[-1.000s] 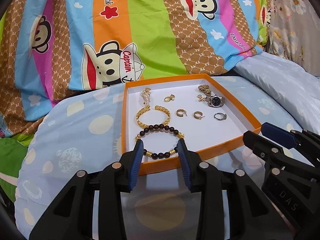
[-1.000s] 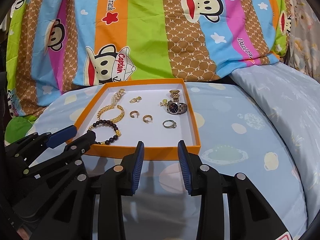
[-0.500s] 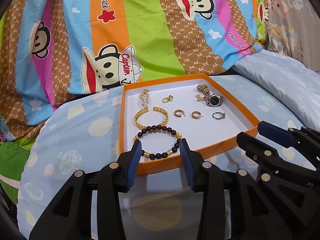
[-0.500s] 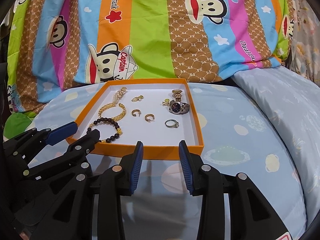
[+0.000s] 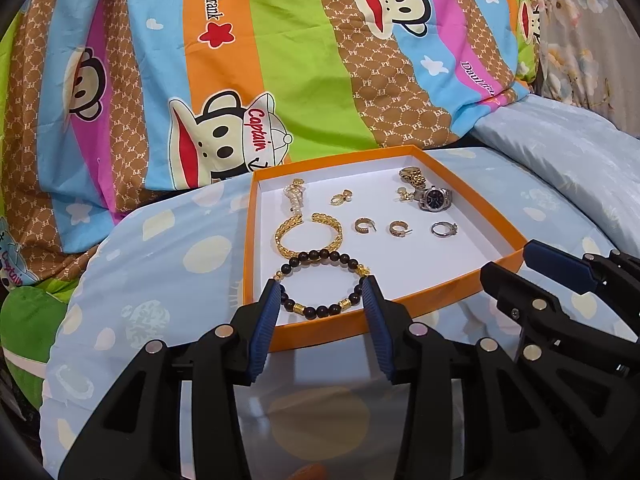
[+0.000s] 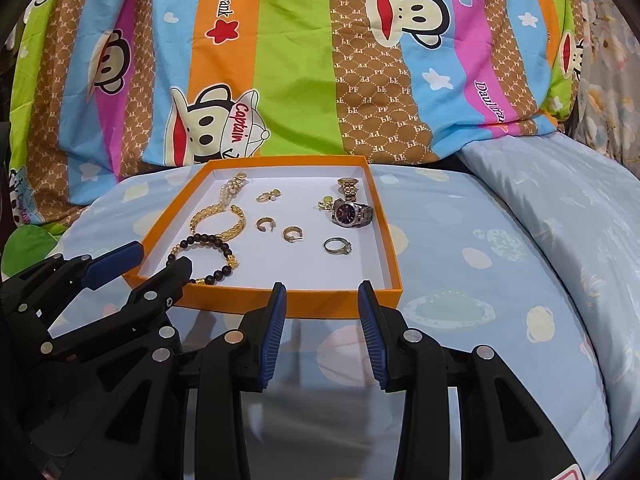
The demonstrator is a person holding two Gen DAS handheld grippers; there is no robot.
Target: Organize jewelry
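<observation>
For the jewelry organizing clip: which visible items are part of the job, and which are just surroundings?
Job items: orange tray; beaded bracelet; gold bangle; pearl piece; hoop earrings; ring; watch.

Surroundings: cartoon monkey quilt; blue patterned bedding.

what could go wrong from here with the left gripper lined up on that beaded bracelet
1. The open left gripper frames the beaded bracelet just past the orange tray front wall; coming in low could catch that wall and shove the tray.
2. The gold chain bracelet appears to touch the beads, so it may drag along.
3. The tray sits on soft bedding, so pressing down could tip it and slide the silver ring.
</observation>
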